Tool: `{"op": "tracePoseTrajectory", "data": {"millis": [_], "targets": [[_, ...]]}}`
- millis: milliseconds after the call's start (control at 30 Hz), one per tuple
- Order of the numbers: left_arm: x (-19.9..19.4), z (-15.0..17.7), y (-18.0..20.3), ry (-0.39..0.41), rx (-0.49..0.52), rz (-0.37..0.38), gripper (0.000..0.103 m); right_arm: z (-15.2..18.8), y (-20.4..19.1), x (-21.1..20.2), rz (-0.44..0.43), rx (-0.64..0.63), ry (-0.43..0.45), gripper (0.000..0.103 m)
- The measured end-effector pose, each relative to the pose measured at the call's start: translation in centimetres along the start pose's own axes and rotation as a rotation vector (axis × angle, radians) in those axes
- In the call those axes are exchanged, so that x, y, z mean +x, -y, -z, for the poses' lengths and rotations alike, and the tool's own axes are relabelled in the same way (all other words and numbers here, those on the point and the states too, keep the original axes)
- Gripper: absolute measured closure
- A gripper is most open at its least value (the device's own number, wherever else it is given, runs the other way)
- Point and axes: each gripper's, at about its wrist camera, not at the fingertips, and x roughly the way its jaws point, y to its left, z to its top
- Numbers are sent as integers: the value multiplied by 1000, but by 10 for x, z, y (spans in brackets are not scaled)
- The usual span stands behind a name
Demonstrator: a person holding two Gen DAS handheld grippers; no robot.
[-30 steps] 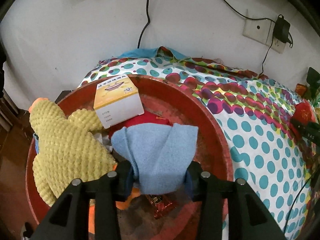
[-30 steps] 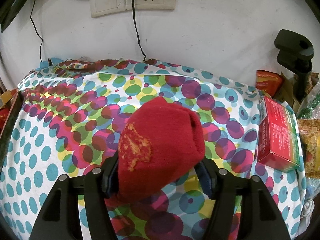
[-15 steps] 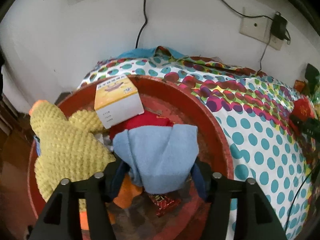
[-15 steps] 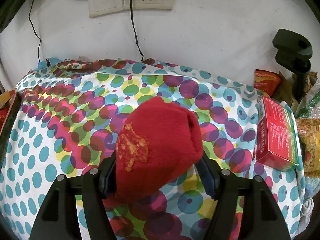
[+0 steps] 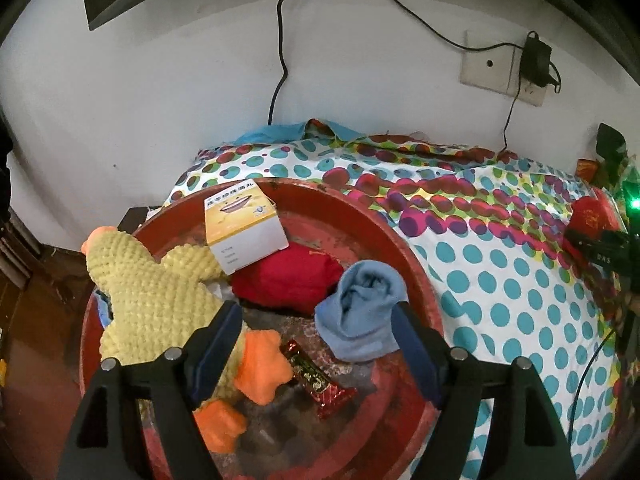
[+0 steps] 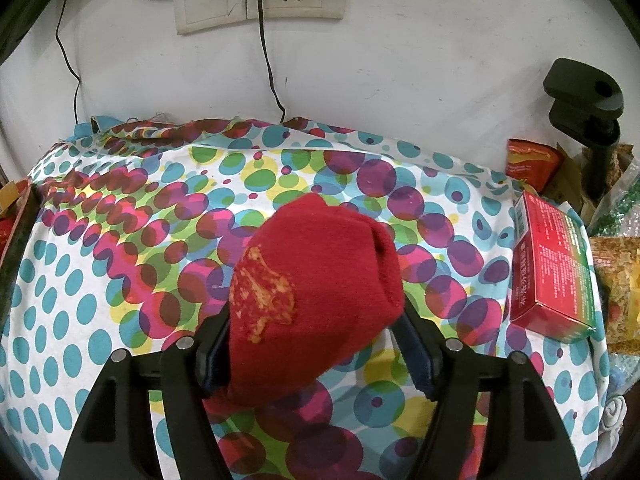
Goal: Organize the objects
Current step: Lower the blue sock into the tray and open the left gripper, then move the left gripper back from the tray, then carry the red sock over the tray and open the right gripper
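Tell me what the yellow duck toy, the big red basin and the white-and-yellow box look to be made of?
The duck toy looks like soft plush or chenille yarn, with a bumpy knitted surface. The basin seems to be hard plastic, though painted metal is possible: smooth rim, scuffed and grimy inside. The box appears to be thin printed cardboard, with sharp folded edges.

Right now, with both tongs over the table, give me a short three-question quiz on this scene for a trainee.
1. True or false: the blue sock lies inside the red basin.
2. What sits between the right tongs? A a red sock, B a spoon, C a cup.
3. Name the toy at the basin's left side.
Key: 1 true; the left tongs have just been opening, with the sock loose between them. 2 A; these jaws have just been opening slightly, with the sock between them. 3 the yellow plush duck.
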Motion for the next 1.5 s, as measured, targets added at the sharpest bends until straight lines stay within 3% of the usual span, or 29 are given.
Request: {"op": "tracePoseTrajectory", "data": {"millis": [267,400,633,867,1033,1133,1500], "targets": [[-22,15,2,4,-22,1,24,3,1,2,-4,-8,14,39],[-36,22,6,34,1,-66,24,5,-3,1,-1,-32,24,46],[-52,33,9,43,-12,-72,24,9,-8,1,10,-52,31,49],[-65,49,-2,49,-62,-33,24,10,-13,0,27,-63,32,49],[-78,68,-21,50,-117,4,24,10,-6,1,-8,-31,26,49],[-85,78,-27,73,-118,-12,24,9,-7,-2,-20,-22,27,56],[-97,102,-36,113,-134,17,24,-2,-23,-55,-9,-63,75,58]]}}
